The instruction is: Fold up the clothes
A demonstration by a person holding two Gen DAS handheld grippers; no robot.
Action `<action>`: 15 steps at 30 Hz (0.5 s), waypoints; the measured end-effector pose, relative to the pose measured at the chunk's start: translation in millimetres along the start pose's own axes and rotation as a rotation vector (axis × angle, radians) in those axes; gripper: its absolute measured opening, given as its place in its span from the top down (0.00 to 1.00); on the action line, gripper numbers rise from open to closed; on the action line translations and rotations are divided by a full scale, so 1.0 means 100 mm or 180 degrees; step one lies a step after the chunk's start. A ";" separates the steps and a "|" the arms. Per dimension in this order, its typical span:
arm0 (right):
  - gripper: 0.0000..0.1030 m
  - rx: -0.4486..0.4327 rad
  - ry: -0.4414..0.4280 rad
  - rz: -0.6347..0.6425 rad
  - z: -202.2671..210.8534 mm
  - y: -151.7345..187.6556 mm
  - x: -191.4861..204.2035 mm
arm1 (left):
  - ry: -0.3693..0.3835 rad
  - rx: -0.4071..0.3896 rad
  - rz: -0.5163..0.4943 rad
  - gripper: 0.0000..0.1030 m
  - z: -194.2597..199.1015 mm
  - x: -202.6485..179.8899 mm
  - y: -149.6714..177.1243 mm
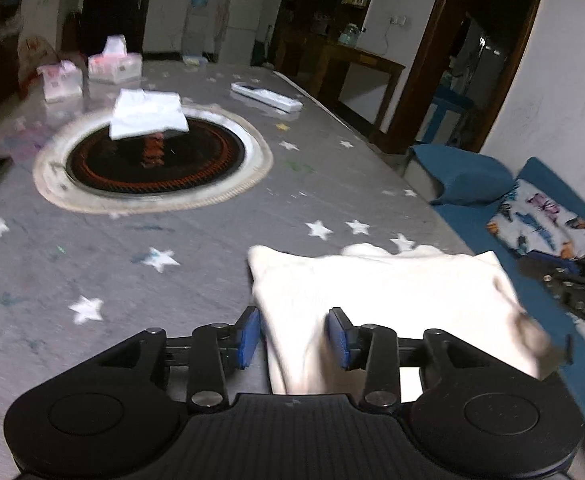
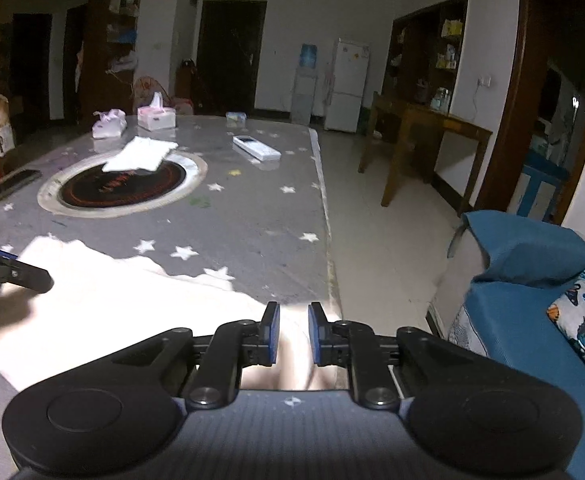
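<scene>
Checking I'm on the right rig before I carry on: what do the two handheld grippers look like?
Both match: the left gripper and right gripper each have a matte black plastic body with a ribbed centre panel, two round caps at the sides, jointed black linkage arms with silver pivot bolts, and flat blue pads on the fingers. A small pale mark sits mid-body. No cables, hands or sleeves show.

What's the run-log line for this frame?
task: fold clothes | left gripper: open, cream garment between pads | right gripper: open over garment edge | surface: star-print table
</scene>
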State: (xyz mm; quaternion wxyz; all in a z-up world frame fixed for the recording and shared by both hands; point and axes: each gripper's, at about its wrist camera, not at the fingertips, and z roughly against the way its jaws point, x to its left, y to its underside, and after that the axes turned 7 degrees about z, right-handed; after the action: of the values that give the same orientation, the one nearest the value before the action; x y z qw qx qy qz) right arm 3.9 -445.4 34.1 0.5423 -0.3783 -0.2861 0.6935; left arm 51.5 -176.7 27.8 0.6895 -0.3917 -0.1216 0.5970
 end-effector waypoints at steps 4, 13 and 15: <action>0.68 -0.0014 -0.0282 0.0026 0.07 0.05 0.15 | -0.0061 -0.0047 -0.0069 0.57 0.04 0.01 0.03; 0.62 -0.0020 -0.0492 0.0018 0.24 0.29 0.50 | -0.0042 -0.0173 -0.0343 0.51 0.21 -0.18 0.22; 0.60 0.0000 -0.0442 0.0073 0.27 0.35 0.53 | -0.0068 -0.0181 -0.0447 0.50 0.23 -0.22 0.29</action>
State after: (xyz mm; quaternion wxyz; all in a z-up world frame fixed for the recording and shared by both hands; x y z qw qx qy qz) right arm -43.8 -402.6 8.9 0.5131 -0.3325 -0.3187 0.7243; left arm 10.1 -188.9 29.4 0.7170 -0.3952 -0.1731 0.5476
